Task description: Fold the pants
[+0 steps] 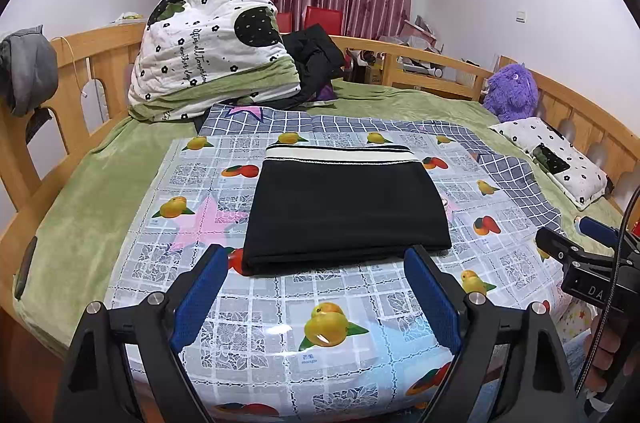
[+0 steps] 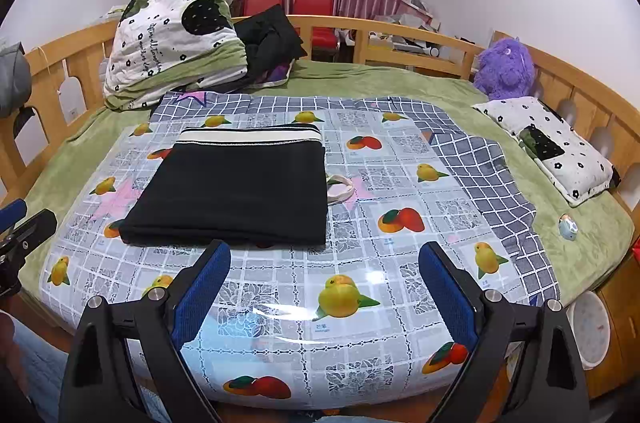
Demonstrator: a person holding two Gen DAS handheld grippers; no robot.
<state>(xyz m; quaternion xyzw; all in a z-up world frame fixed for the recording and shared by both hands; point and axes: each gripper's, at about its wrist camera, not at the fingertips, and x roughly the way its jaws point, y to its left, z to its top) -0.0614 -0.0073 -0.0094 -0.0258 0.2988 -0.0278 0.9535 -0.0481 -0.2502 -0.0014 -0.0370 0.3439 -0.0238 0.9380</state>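
Note:
The black pants [image 1: 348, 211] lie folded into a flat rectangle on the fruit-print plastic sheet [image 1: 280, 323], with a cream and black striped waistband at the far edge. In the right wrist view the pants [image 2: 236, 187] lie left of centre, with a cream drawstring [image 2: 340, 189] poking out at their right side. My left gripper [image 1: 316, 259] is open and empty, just short of the near edge of the pants. My right gripper [image 2: 324, 255] is open and empty, near the pants' front right corner. The right gripper also shows in the left wrist view [image 1: 560, 247].
A rolled quilt [image 1: 208, 51] and dark clothes [image 1: 316, 59] sit at the back of the bed. A purple plush toy [image 1: 512, 91] and a pillow [image 1: 560, 159] lie at the right. A wooden rail [image 1: 424, 55] rings the bed. A small round object [image 2: 568, 227] lies on the green blanket.

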